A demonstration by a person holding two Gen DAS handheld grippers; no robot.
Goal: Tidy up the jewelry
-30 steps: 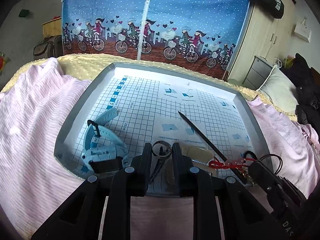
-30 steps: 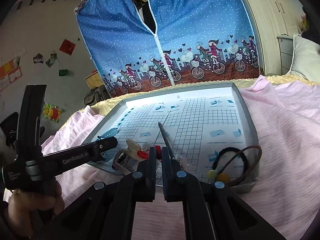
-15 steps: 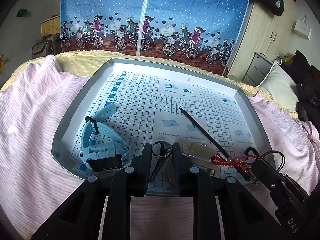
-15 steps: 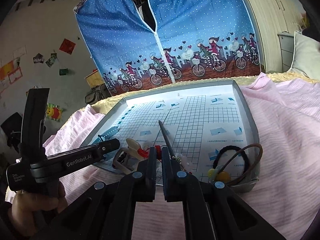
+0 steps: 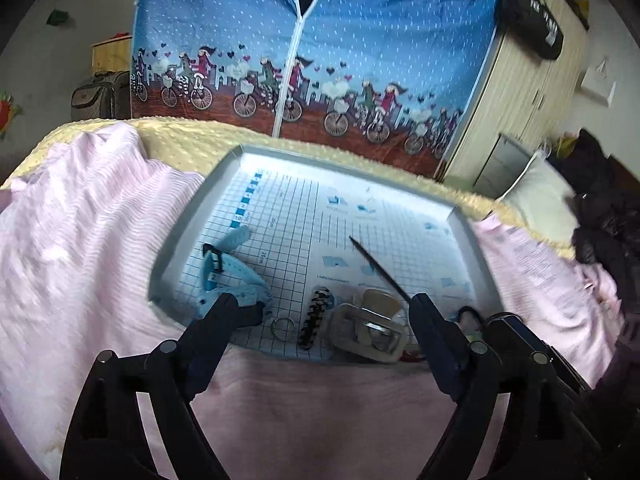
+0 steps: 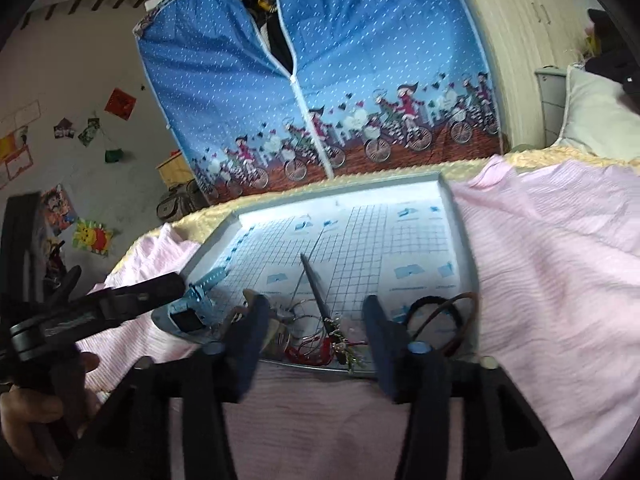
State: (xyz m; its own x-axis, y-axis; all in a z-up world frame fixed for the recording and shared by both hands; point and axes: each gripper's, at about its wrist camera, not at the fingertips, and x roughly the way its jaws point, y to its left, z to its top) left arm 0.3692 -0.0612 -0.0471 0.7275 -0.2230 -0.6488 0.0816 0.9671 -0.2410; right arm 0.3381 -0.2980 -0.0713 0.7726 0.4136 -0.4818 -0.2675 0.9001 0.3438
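Note:
A grey tray with a gridded sheet lies on the bed. Along its near edge lie a light blue watch, a metal ring, a black-and-white spiral clip, a beige hair claw, a dark hair stick, a red cord bracelet and hair ties. My left gripper is open above the near edge, nothing between its fingers. My right gripper is open too, straddling the red bracelet and the stick's end.
Pink striped bedding surrounds the tray, with a yellow blanket behind it. A blue fabric wardrobe stands beyond, a pillow at right. A hand holds the left gripper at the lower left of the right wrist view.
Both grippers went from shut to wide open. Both views pulled back slightly from the tray. The ring and spiral clip now lie free on the tray.

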